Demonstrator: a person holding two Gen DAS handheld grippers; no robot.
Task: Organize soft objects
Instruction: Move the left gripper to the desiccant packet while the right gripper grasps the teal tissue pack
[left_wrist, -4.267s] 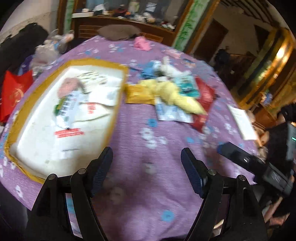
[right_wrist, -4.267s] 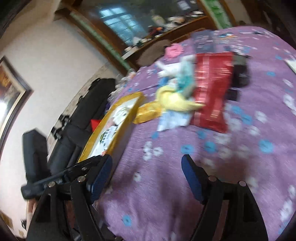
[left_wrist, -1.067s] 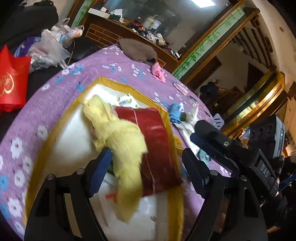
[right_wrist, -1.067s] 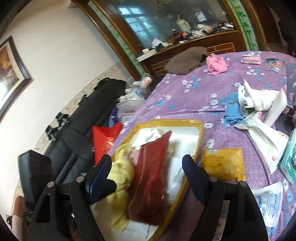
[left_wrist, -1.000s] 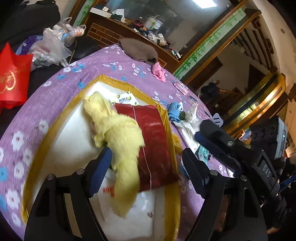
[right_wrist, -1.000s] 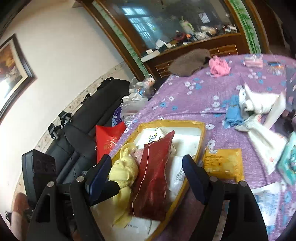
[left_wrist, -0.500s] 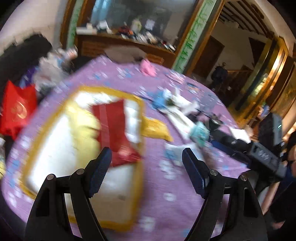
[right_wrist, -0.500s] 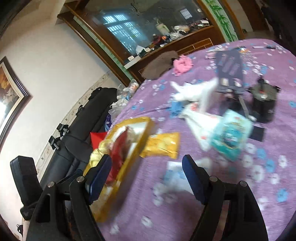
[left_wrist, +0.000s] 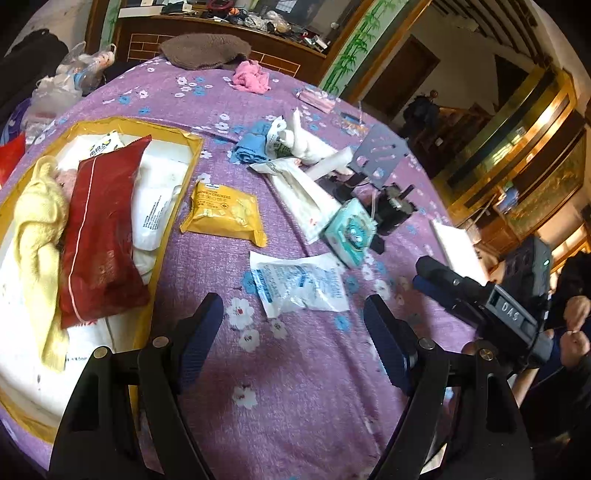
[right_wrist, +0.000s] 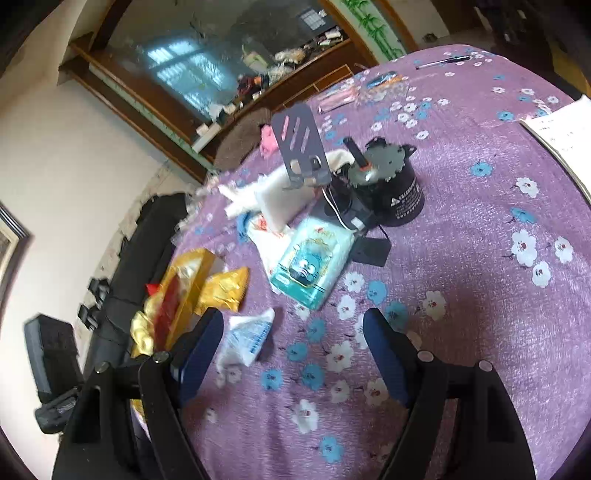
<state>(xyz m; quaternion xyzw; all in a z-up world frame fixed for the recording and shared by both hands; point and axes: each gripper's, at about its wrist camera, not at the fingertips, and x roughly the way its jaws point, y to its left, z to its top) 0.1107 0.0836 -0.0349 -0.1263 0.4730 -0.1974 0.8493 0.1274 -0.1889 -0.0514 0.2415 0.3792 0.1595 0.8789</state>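
One yellow packet (left_wrist: 223, 214) reads "SANDWICH CRACKERS"; right tongs (left_wrist: 430, 275) body: "DAS".

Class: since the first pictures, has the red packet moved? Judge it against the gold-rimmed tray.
Yes. The red packet has gone from the purple tablecloth right of the gold-rimmed tray into the tray, beside the yellow cloth.

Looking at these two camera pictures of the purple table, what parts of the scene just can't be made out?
- Left wrist view: what lies under the red packet and yellow cloth in the tray is covered.
- Right wrist view: the tray's contents, seen edge-on and blurred.
- Right wrist view: the paper is cut off by the edge, its writing too small.
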